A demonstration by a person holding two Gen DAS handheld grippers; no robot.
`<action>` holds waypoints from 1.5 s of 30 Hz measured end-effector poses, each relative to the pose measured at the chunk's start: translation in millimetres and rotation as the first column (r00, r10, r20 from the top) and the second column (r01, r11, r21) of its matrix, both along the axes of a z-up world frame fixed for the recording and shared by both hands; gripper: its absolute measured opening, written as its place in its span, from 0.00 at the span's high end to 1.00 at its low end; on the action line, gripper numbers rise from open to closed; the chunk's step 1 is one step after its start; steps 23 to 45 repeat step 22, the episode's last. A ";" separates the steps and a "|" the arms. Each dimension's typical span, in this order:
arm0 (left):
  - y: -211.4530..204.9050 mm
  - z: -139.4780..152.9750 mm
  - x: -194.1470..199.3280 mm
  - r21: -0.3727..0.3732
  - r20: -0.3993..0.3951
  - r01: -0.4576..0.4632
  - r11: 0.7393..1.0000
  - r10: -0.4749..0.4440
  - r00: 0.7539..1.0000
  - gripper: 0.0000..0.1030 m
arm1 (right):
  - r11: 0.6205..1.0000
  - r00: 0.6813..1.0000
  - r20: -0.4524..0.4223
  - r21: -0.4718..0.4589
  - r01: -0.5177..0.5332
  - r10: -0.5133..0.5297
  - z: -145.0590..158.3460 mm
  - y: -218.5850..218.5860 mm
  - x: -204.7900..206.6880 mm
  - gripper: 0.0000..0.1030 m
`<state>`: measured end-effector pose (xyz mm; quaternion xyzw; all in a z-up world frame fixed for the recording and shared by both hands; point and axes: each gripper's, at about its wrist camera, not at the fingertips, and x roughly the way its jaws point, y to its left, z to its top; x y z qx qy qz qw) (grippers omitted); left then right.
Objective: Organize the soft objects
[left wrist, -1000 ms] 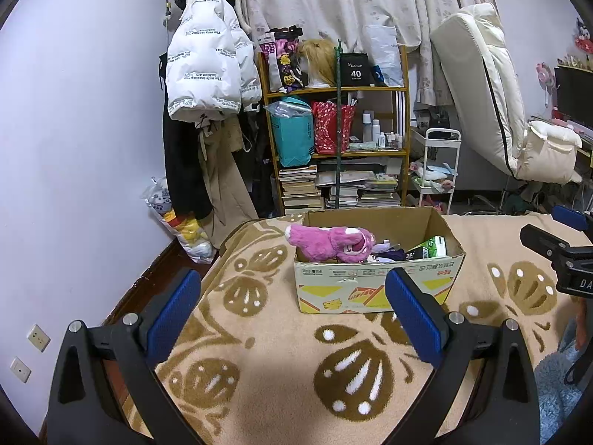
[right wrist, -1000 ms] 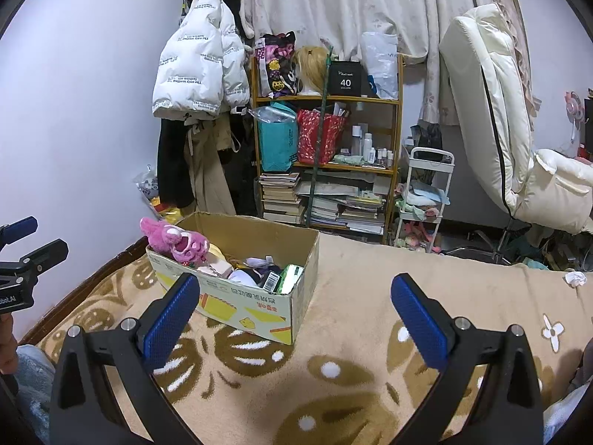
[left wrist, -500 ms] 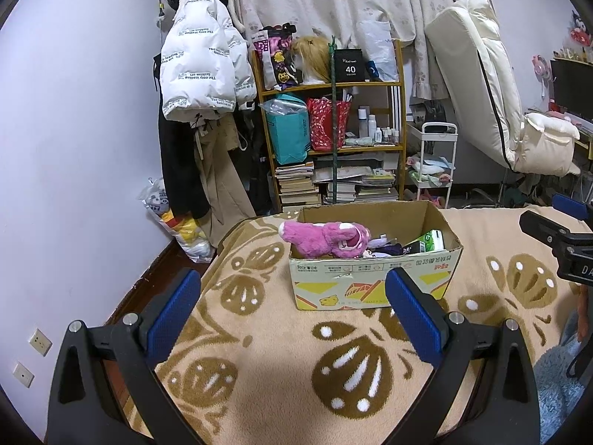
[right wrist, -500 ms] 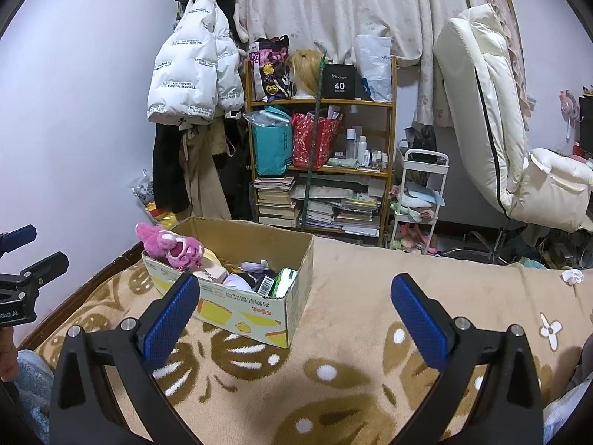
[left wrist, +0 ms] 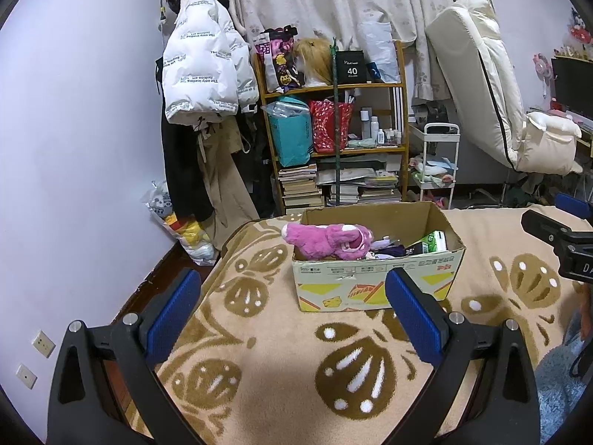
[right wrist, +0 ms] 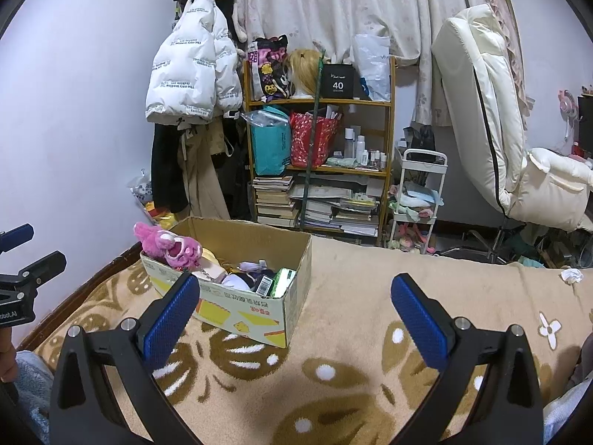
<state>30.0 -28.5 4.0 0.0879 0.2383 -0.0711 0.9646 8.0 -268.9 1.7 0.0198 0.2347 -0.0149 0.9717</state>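
Note:
An open cardboard box (left wrist: pixel 378 285) stands on the beige patterned blanket (left wrist: pixel 281 367). A pink plush toy (left wrist: pixel 326 239) lies over its left rim, with small soft items and a green carton beside it inside. The box also shows in the right wrist view (right wrist: pixel 241 307), with the plush (right wrist: pixel 168 246) at its left end. My left gripper (left wrist: pixel 292 311) is open and empty, well short of the box. My right gripper (right wrist: pixel 296 315) is open and empty, to the right of the box.
A wooden shelf (left wrist: pixel 333 141) with bags and books stands behind the bed. A white puffer jacket (left wrist: pixel 204 78) hangs at the left. A cream reclining chair (right wrist: pixel 493 122) and a small white cart (right wrist: pixel 418 200) stand at the right. A crumpled tissue (right wrist: pixel 570 275) lies on the blanket.
Both grippers have drawn back and risen a little from the box, which now looks smaller and farther. Both stay open and empty.

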 end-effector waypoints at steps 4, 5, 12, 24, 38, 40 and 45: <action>-1.2 -0.2 0.1 0.016 0.004 0.000 1.000 0.000 1.000 0.04 | 1.000 1.000 -0.004 0.000 -0.001 0.001 -0.6 -1.2 -0.3 0.00; -1.4 -0.5 0.0 0.023 0.006 -0.002 1.000 0.002 1.000 0.04 | 1.000 1.000 -0.004 0.001 -0.001 0.001 -0.8 -1.5 -0.5 0.00; -2.3 -2.1 1.2 0.032 -0.005 0.001 0.999 -0.001 1.000 0.04 | 1.000 1.000 0.001 -0.001 0.001 -0.001 0.0 -1.4 -1.0 0.00; -1.8 -2.7 0.6 0.028 -0.011 0.003 1.000 -0.003 1.000 0.04 | 1.000 1.000 0.001 0.002 0.005 -0.005 -0.9 -5.5 -1.6 0.00; -1.8 -2.7 0.6 0.028 -0.011 0.003 1.000 -0.003 1.000 0.04 | 1.000 1.000 0.001 0.002 0.005 -0.005 -0.9 -5.5 -1.6 0.00; -1.8 -2.7 0.6 0.028 -0.011 0.003 1.000 -0.003 1.000 0.04 | 1.000 1.000 0.001 0.002 0.005 -0.005 -0.9 -5.5 -1.6 0.00; -1.8 -2.7 0.6 0.028 -0.011 0.003 1.000 -0.003 1.000 0.04 | 1.000 1.000 0.001 0.002 0.005 -0.005 -0.9 -5.5 -1.6 0.00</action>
